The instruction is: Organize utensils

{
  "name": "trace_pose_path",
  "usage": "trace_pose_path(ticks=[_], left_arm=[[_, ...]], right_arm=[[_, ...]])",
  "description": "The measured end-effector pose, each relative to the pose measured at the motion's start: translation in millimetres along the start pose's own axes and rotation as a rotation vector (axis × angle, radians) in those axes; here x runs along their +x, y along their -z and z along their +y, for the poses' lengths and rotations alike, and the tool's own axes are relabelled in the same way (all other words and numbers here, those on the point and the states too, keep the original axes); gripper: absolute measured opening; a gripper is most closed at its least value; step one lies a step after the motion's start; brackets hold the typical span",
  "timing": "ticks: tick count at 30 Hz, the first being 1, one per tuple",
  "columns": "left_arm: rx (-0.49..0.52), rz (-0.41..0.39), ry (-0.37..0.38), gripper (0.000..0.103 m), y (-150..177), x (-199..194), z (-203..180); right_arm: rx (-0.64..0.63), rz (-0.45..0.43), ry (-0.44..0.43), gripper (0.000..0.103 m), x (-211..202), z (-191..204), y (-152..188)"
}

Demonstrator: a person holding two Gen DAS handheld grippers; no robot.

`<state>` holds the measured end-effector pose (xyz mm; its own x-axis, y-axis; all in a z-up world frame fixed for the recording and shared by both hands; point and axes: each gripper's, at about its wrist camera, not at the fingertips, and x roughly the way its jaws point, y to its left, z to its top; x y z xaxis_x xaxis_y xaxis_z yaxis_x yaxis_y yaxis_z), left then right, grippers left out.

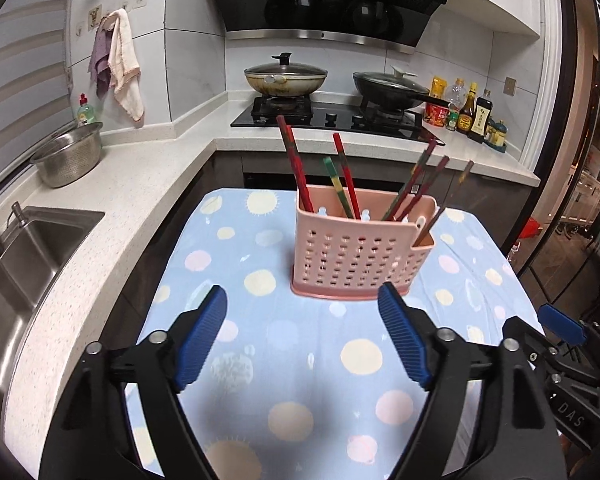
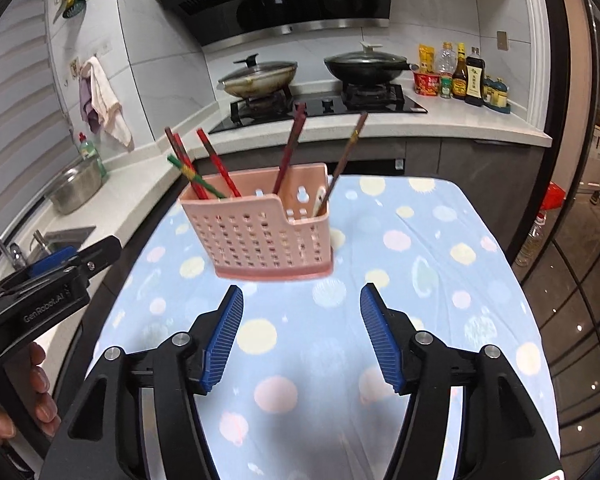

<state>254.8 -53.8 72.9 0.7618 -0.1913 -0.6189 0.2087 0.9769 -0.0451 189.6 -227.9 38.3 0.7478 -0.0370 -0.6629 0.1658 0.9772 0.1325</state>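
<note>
A pink perforated utensil holder (image 1: 360, 252) (image 2: 260, 232) stands upright on a table under a blue dotted cloth (image 1: 260, 360) (image 2: 440, 280). Several red, green and brown chopsticks (image 1: 342, 176) (image 2: 288, 148) lean inside it, and one brown chopstick (image 2: 342, 164) rests in its small side pocket. My left gripper (image 1: 302, 300) hovers open just short of the holder, with nothing between its blue pads. My right gripper (image 2: 302, 300) is likewise open and empty in front of the holder. Each gripper shows at the edge of the other's view, the left gripper (image 2: 56, 264) held by a hand (image 2: 32, 392).
A white counter wraps the left and back, with a steel sink (image 1: 24, 264), a metal colander (image 1: 70, 156), a hob with two lidded pans (image 1: 286, 76) (image 1: 390, 86) and sauce bottles (image 1: 472, 112). Towels (image 1: 120, 64) hang on the wall. A dark glass door (image 2: 580, 240) is at the right.
</note>
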Motion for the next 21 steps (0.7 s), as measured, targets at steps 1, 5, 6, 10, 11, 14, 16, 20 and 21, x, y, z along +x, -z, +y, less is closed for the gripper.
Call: trace_pose_path(ticks=[1,5,6,10,11,14,16,20,21], left_arm=[[-0.001,0.002,-0.006,0.082,4,-3,-1],[-0.012,0.015,-0.015,0.09,19,-12,-2],[-0.014,0.02,-0.014,0.091,22,-14,-2],[-0.031,0.041,-0.02,0.095,31,-18,0],[-0.033,0.044,-0.022,0.096,32,-19,0],[-0.039,0.059,-0.023,0.096,38,-21,1],[-0.043,0.067,-0.027,0.096,42,-22,0],[-0.007,0.067,-0.053,0.096,51,-25,-7],[0.0,0.067,-0.058,0.096,52,-26,-8]], right_arm=[[-0.003,0.005,0.006,0.059,-2,0,3],[-0.006,0.005,0.02,0.069,-11,2,18],[-0.009,0.003,0.023,0.073,-13,3,21],[-0.024,-0.004,0.045,0.084,-21,7,30],[-0.03,-0.006,0.052,0.084,-22,8,32],[-0.033,0.002,0.045,0.093,-25,8,36],[-0.023,0.013,0.032,0.096,-26,8,38],[-0.021,0.021,0.034,0.096,-27,8,42],[-0.02,0.02,0.036,0.096,-28,8,43]])
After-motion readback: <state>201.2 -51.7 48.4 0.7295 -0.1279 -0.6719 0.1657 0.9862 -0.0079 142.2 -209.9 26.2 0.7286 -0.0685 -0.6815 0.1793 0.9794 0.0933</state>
